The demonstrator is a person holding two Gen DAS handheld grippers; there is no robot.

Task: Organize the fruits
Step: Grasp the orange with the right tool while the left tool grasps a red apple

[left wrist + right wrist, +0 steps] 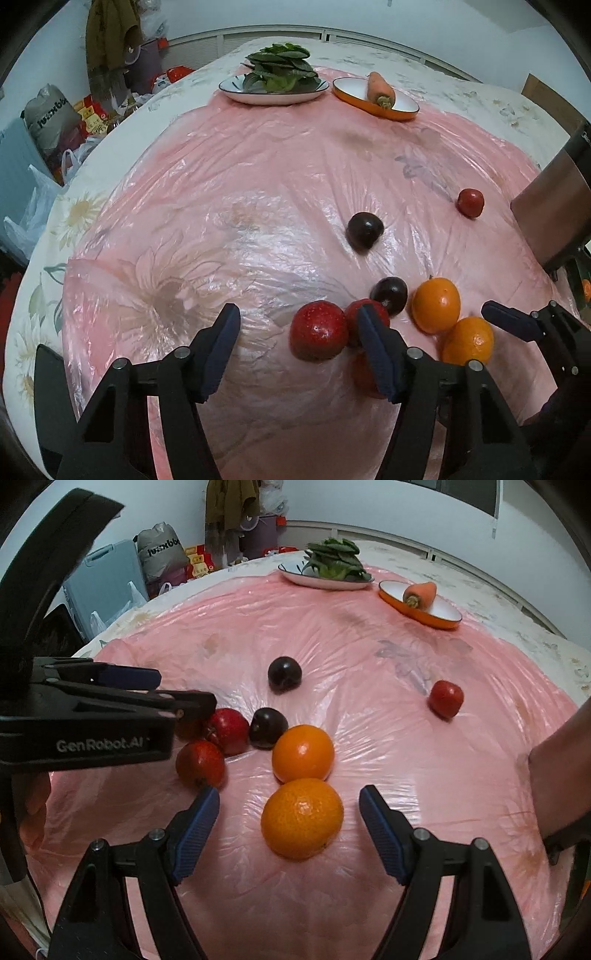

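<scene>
Fruits lie on a pink plastic sheet. Two oranges touch each other. Beside them lie red apples and a dark plum. A second plum and a small red fruit lie apart, farther back. My left gripper is open and empty, with a red apple between its fingers. My right gripper is open and empty, its fingers either side of the near orange. The oranges also show in the left wrist view.
At the table's far edge a white plate holds leafy greens and an orange dish holds a carrot. Bags and boxes stand on the floor at the left. A metal object stands at the right edge.
</scene>
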